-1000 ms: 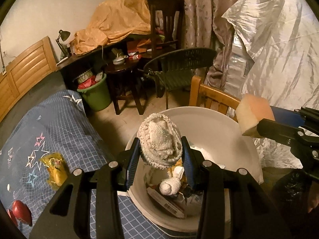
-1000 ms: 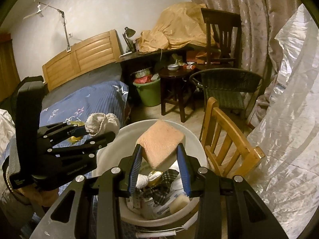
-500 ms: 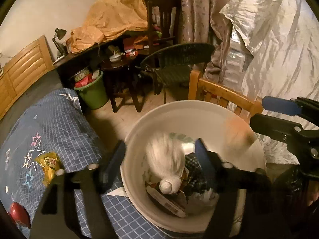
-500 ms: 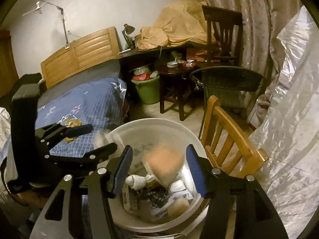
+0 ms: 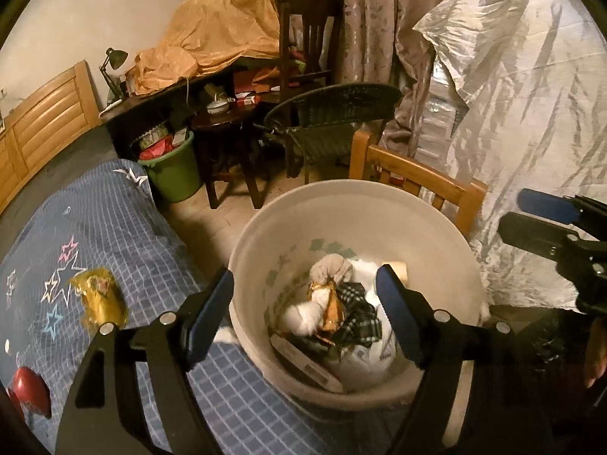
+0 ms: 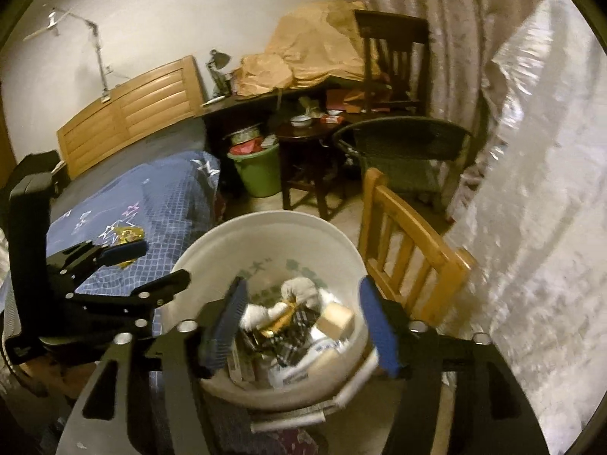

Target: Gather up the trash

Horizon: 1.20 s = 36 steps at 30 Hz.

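Observation:
A white bucket (image 5: 436, 235) (image 6: 212, 258) holds trash. The knitted white ball (image 5: 330, 267) (image 6: 299, 290) and the orange sponge (image 6: 335, 316) lie inside it among checked cloth and wrappers. My left gripper (image 5: 303, 311) is open and empty above the bucket's near rim; it also shows in the right wrist view (image 6: 151, 265). My right gripper (image 6: 303, 330) is open and empty over the bucket; it also shows at the right of the left wrist view (image 5: 531, 216). A gold wrapper (image 5: 98, 299) (image 6: 129, 235) lies on the blue bedspread.
A wooden chair (image 5: 413, 178) (image 6: 409, 242) stands right behind the bucket. A red object (image 5: 28, 386) lies on the bed (image 5: 95, 227). A green bin (image 5: 174, 174), dark stool, wicker chair (image 5: 334, 113) and a plastic-covered mass (image 5: 523, 94) stand beyond.
Both grippers opened. The knitted ball dropped from the left one and the sponge from the right one, and both landed in the bucket.

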Available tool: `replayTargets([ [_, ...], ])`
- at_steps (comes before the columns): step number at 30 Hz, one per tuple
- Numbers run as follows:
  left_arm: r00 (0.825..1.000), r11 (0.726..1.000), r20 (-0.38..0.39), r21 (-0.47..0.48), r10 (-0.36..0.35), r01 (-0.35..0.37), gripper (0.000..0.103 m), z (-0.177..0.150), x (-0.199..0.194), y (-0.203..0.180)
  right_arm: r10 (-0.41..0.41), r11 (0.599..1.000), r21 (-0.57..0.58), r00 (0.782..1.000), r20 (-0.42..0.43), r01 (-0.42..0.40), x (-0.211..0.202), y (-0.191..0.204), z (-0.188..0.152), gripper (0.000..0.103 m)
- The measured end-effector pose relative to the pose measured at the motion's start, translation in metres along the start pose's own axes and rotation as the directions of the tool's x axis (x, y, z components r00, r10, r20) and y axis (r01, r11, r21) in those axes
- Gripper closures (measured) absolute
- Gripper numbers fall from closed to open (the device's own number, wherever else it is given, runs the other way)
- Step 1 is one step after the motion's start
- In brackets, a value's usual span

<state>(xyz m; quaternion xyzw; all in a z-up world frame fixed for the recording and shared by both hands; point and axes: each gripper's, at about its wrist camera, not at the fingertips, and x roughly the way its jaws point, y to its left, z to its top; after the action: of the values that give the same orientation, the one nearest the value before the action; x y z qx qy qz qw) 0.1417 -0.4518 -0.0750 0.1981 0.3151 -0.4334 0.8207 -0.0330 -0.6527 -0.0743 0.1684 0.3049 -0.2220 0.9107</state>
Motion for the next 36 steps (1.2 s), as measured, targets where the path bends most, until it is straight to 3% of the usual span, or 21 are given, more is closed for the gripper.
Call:
replayTargets([
  [8, 1.0, 1.0, 0.027, 0.014, 0.011, -0.011, 0.022, -0.025, -0.032, -0.009, -0.035, 0.995, 0.096, 0.999, -0.011, 0.036, -0.037, -0.011, -0.034, 0.017],
  [14, 0.999, 1.0, 0.035, 0.0, -0.008, 0.008, 0.014, -0.035, -0.048, -0.009, -0.056, 0.993, 0.105, 0.997, -0.053, 0.061, -0.047, -0.007, -0.058, 0.016],
  [20, 0.999, 0.999, 0.025, -0.014, -0.035, 0.035, 0.014, -0.041, -0.053, -0.009, -0.065, 0.993, 0.101, 0.997, -0.048, 0.069, -0.058, -0.001, -0.072, 0.015],
  [26, 0.99, 1.0, 0.139, -0.003, -0.005, 0.006, 0.014, -0.047, -0.068, -0.015, -0.07, 0.993, 0.095, 0.997, -0.031, 0.073, -0.067, 0.004, -0.077, 0.014],
  [29, 0.987, 1.0, 0.159, 0.007, -0.007, 0.006, 0.014, -0.046, -0.072, -0.018, -0.077, 0.993, 0.091, 0.997, -0.025, 0.079, -0.07, 0.005, -0.079, 0.014],
  [36, 0.991, 0.996, 0.099, 0.026, -0.084, 0.082, 0.014, -0.042, -0.069, -0.022, -0.11, 0.99, 0.086, 0.993, -0.029, 0.113, -0.074, 0.001, -0.082, 0.014],
])
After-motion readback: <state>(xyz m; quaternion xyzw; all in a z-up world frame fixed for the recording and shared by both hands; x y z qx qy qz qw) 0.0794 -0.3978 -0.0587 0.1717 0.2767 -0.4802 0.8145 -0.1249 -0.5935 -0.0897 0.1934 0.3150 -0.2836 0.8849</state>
